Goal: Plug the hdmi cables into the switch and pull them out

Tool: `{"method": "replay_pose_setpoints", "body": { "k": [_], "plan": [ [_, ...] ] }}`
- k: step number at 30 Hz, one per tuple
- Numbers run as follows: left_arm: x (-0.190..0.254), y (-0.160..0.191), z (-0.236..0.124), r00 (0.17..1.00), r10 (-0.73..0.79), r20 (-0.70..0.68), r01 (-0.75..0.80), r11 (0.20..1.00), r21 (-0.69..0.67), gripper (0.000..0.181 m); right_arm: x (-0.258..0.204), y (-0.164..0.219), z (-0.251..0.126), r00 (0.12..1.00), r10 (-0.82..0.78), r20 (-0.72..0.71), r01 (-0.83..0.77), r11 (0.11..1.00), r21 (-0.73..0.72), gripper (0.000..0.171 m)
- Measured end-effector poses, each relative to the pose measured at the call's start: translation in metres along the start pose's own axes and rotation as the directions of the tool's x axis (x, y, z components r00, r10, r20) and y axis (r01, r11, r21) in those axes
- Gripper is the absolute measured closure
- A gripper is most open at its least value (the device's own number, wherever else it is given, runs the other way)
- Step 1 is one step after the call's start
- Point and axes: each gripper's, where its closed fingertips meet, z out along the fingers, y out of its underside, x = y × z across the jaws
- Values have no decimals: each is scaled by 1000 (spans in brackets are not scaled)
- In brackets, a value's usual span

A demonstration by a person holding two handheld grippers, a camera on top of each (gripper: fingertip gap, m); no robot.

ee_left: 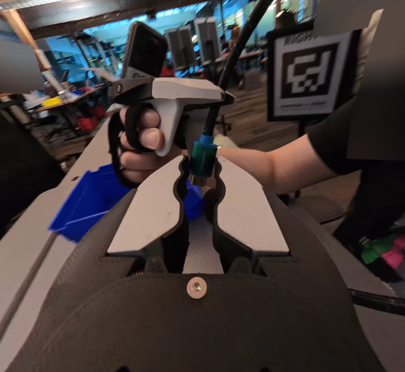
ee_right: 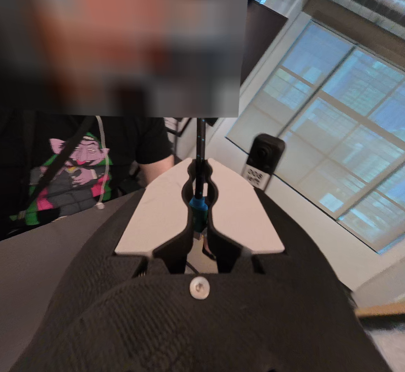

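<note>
The hdmi cable is black with a blue-green plug and a metal tip. In the left wrist view the plug hangs tip-down between my left gripper's pads, which touch it on both sides. A hand holds my right gripper just above and behind it. In the right wrist view my right gripper is shut on the same cable. The plug sits in the hollow between its fingers, tip toward the camera. The switch is not in view.
A blue bin sits on the grey table below my left fingers. A person's forearm crosses from the right. A black-and-white marker board stands behind. A black camera stands to the right, before windows.
</note>
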Motion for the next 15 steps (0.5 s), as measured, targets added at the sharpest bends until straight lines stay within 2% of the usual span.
{"method": "replay_pose_setpoints", "body": {
  "k": [4, 5, 8, 10, 15],
  "plan": [
    [-26, 0, -25, 985, 73, 155, -52, 989, -138, 162, 48, 12, -17, 952, 47, -303, -64, 997, -48, 144],
    [-30, -3, -33, 980, 82, 183, -53, 986, -157, 164, 53, 17, -20, 940, 57, -337, -88, 993, -77, 144],
    [-46, -5, -53, 952, 118, 282, -56, 974, -219, 167, 63, 31, -21, 914, 8, -407, -100, 974, -205, 142],
    [-49, -7, -58, 953, 85, 292, -27, 980, -197, 168, 62, 38, -13, 913, -49, -405, -84, 948, -306, 140],
    [-57, 7, -60, 948, 62, 313, 19, 968, -250, 168, 72, 46, 2, 851, -281, -443, -61, 786, -615, 139]
  ]
}}
